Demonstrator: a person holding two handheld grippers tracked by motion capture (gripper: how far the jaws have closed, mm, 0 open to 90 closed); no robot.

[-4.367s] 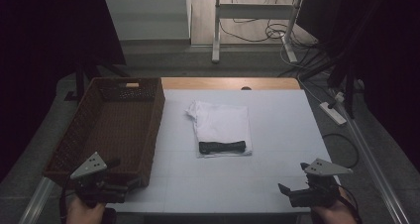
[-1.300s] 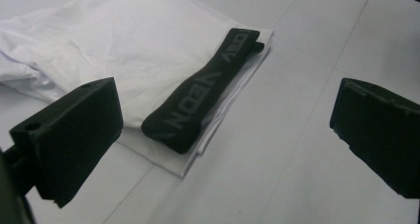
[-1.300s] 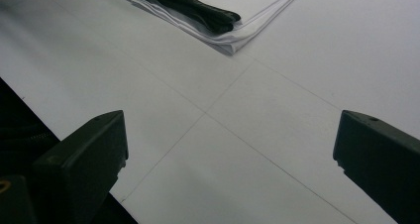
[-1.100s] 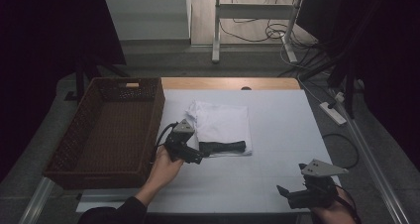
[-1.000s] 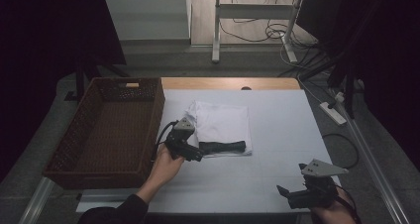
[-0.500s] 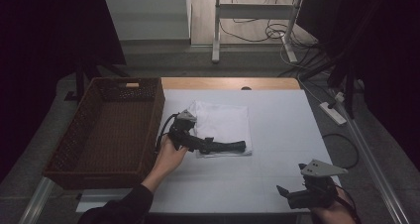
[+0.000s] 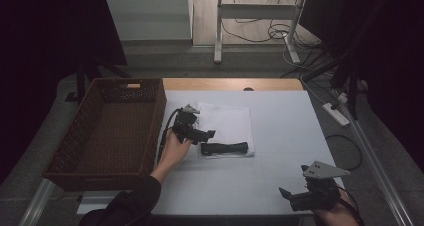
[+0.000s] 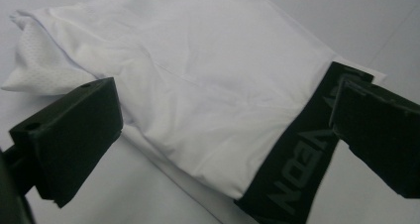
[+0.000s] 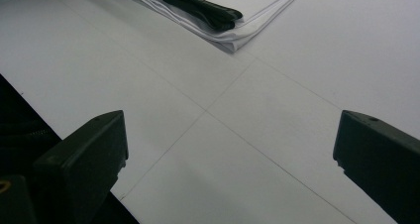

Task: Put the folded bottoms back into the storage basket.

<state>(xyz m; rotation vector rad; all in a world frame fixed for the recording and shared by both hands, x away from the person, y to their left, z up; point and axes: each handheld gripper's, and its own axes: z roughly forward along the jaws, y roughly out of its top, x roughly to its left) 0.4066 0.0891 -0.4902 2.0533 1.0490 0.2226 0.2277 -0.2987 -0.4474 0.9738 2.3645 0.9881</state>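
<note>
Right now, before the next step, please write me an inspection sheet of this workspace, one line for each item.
Surface: white table top, flat, with thin seam lines.
Job's things: folded white garment with black waistband at its near edge; brown wicker basket at the table's left, nothing seen inside.
Clutter: nothing seen.
Grippers: left tool open over the garment's left part, jaws either side of the fabric; right tool open, at the near right corner.
Cables: one trails from the left tool; loose cables on the floor beyond.
Surroundings: power strip on the floor, right; dark room.
</note>
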